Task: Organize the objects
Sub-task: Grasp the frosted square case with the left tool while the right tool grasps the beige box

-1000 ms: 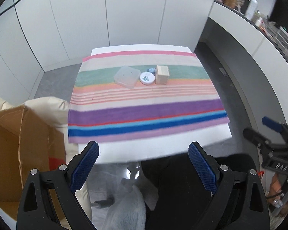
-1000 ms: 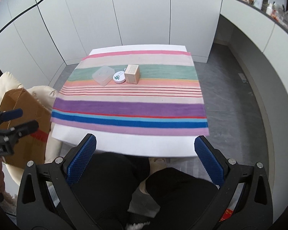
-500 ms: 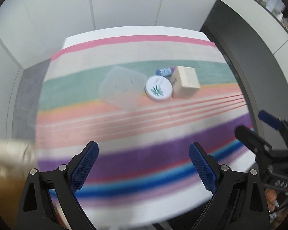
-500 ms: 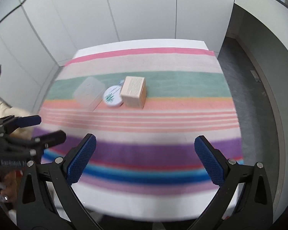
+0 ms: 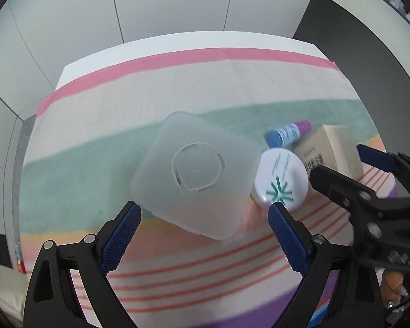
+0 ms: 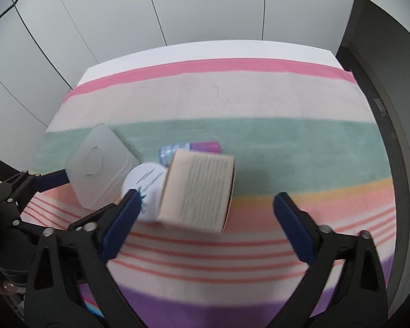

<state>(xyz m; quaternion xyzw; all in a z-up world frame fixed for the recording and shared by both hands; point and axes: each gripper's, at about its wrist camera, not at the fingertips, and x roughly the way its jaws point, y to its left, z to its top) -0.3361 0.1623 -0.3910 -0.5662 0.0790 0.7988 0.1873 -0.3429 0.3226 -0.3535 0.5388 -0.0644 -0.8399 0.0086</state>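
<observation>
Beige cardboard box on striped cloth, touching round white tin. Right gripper empty, jaws closing astride box: centre first, avoid tin. Left gripper wide, empty, over frosted square plastic lid.

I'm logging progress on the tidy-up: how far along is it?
Nothing looks done: the translucent box, round tin, small bottle and cardboard carton sit clustered on the striped cloth. Left gripper is open at the box; right gripper, closing, grips nothing. All sorting remains.
</observation>
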